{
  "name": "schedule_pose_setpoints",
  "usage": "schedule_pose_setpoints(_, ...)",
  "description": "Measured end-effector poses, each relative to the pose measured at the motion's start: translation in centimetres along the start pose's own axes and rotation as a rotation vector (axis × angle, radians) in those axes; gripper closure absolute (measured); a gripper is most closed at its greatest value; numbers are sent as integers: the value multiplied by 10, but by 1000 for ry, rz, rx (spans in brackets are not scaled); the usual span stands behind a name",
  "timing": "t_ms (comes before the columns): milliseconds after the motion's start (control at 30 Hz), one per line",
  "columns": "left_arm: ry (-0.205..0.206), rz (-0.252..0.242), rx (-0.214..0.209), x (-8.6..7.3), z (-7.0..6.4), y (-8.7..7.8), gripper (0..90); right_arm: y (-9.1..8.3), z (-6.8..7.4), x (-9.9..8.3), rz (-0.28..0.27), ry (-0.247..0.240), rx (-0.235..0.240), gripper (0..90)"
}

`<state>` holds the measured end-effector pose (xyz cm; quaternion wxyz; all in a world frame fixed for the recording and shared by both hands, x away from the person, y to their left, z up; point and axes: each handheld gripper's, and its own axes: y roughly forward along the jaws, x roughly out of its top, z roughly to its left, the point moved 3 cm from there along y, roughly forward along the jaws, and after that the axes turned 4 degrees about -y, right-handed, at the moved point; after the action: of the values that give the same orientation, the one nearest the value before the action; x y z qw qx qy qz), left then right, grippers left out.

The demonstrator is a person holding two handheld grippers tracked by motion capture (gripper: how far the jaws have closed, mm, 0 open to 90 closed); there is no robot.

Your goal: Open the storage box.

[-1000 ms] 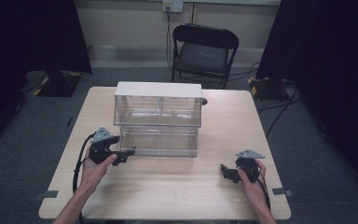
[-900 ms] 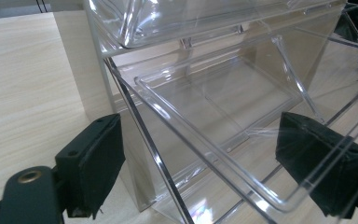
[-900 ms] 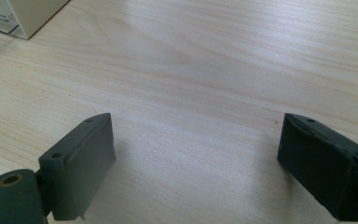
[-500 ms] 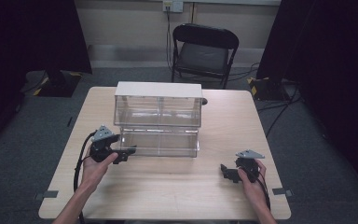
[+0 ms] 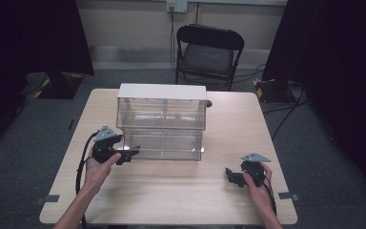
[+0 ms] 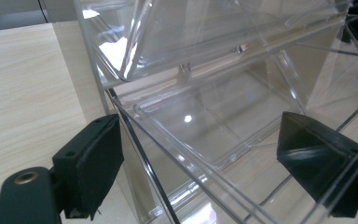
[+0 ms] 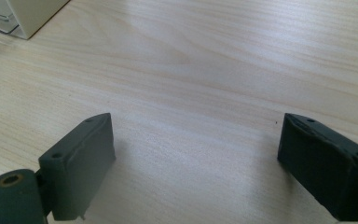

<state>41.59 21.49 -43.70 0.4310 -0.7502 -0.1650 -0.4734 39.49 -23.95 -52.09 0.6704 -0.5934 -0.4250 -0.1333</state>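
- Standing near the middle of the high view, a clear plastic drawer box (image 5: 161, 121) with a white top sits on a pale wooden table (image 5: 181, 195).
- The box has two levels, an upper pair of see-through compartments and a lower drawer (image 5: 164, 145) whose front sticks out a little toward the bottom of the frame.
- At the left of the high view, the left hand (image 5: 99, 164) holds the left gripper (image 5: 129, 155) against the lower left corner of the box.
- In the left gripper view, the left gripper (image 6: 196, 163) has its jaws wide apart, with the clear front wall of the drawer (image 6: 191, 140) running between them; one jaw sits outside the plastic at lower left, the other is seen through it at lower right.
- Whether either jaw touches the plastic cannot be told.
- At the lower right of the high view, the right hand (image 5: 259, 183) holds the right gripper (image 5: 229, 175) low over bare table, well apart from the box.
- In the right gripper view, the right gripper (image 7: 196, 158) is spread wide with nothing between its jaws, wood grain beneath, and a corner of the box (image 7: 23, 16) at the upper left.
- A black folding chair (image 5: 208, 52) stands beyond the table at the top of the high view, on grey floor.
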Motion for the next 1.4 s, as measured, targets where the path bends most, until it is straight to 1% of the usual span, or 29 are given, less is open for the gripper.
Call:
schedule_pose_setpoints(100,5,-5,1,2,0,0,144,0,0,0,0,0,0,102)
schedule_pose_setpoints(167,-7,-16,1,4,-1,0,151,0,0,0,0,0,0,102)
schedule_pose_setpoints(200,0,-10,5,4,-1,-1,152,0,0,0,0,0,0,102)
schedule_pose_setpoints(533,5,-13,7,4,0,1,136,0,0,0,0,0,0,102)
schedule_pose_setpoints(633,9,-12,17,4,-1,1,134,0,0,0,0,-1,0,102)
schedule_pose_setpoints(933,4,-14,19,4,-2,2,131,0,0,0,-1,-1,-1,102)
schedule_pose_setpoints(1033,9,-8,20,5,-1,2,131,0,0,0,-1,-1,-1,102)
schedule_pose_setpoints(1233,-3,-13,16,5,-1,1,142,0,0,0,-1,-1,-1,102)
schedule_pose_setpoints(1400,7,-18,28,5,-1,-1,147,0,0,0,-1,-2,0,102)
